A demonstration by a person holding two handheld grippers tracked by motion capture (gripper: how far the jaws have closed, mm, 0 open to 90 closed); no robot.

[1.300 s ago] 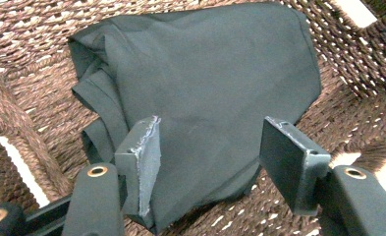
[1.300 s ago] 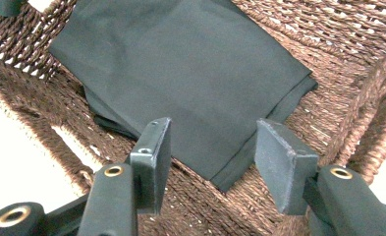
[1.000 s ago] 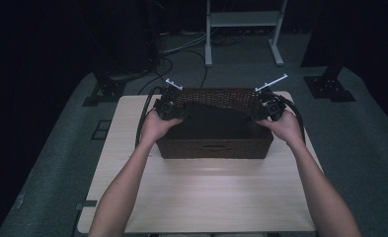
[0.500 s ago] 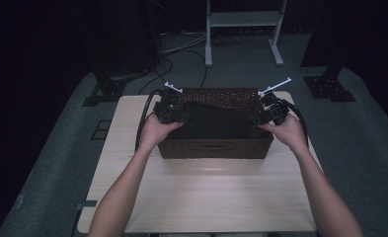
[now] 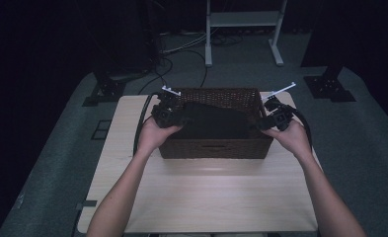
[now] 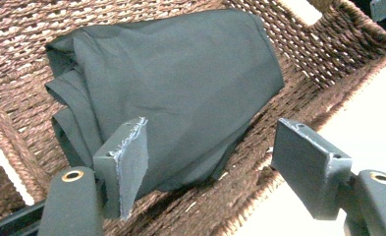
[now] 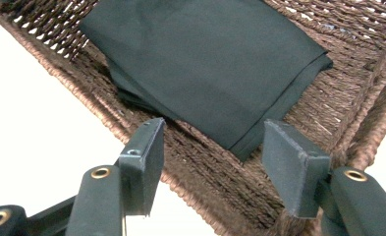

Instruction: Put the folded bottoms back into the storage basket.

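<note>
Folded dark grey cloth point(image 5: 215, 121) is seen centre-frame inside the brown woven wicker basket point(image 5: 215, 147) on the pale wooden table point(image 5: 201, 192), long axis running left-right. Left gripper point(image 5: 174, 116) & right gripper point(image 5: 264, 121) are held at the basket's ends, jaws just opening, released, nothing grasped.

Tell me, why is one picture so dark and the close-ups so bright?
High view: dim room, table palely lit, dark cloth barely distinct. Left gripper view: cloth folds and basket weave sharp, tabletop glaring white. Right gripper view: likewise washed-out tabletop, jaws slightly soft.
</note>
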